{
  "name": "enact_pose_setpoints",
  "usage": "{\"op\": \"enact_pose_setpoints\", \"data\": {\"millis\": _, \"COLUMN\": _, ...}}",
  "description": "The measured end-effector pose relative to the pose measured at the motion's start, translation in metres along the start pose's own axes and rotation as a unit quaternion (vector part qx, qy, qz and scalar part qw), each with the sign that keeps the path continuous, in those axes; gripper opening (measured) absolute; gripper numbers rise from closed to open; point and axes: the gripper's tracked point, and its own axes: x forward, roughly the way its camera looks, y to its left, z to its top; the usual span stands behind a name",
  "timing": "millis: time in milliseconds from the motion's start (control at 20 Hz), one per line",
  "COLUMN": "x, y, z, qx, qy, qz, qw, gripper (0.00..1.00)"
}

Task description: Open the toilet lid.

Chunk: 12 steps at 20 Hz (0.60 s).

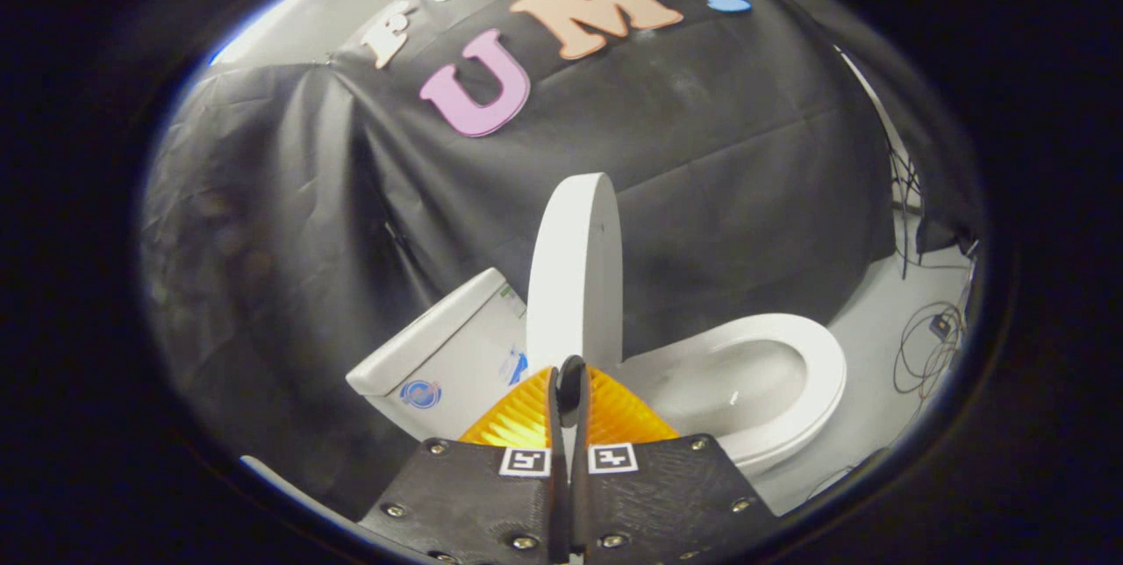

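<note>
Just ahead of closed jaws, upright lid [575, 267]

lid [575, 271] raised just beyond fingers [526, 411], tank [447, 354] left, bowl [772, 381] right

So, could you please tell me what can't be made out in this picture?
- Lid hinge: gripper view, hidden behind the gripper fingers, which are closed together with nothing between them.
- Raised lid: seen near edge-on, so its faces are hard to judge.
- Tank stickers: too small.
- Bowl base and floor beneath: blocked by the seat and gripper body.
</note>
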Motion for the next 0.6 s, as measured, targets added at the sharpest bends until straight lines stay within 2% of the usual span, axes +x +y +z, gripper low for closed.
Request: {"op": "enact_pose_setpoints", "data": {"millis": 600, "x": 0.025, "y": 0.082, "z": -0.004, "qx": -0.043, "qy": 0.015, "qz": 0.062, "qw": 0.997, "gripper": 0.02}}
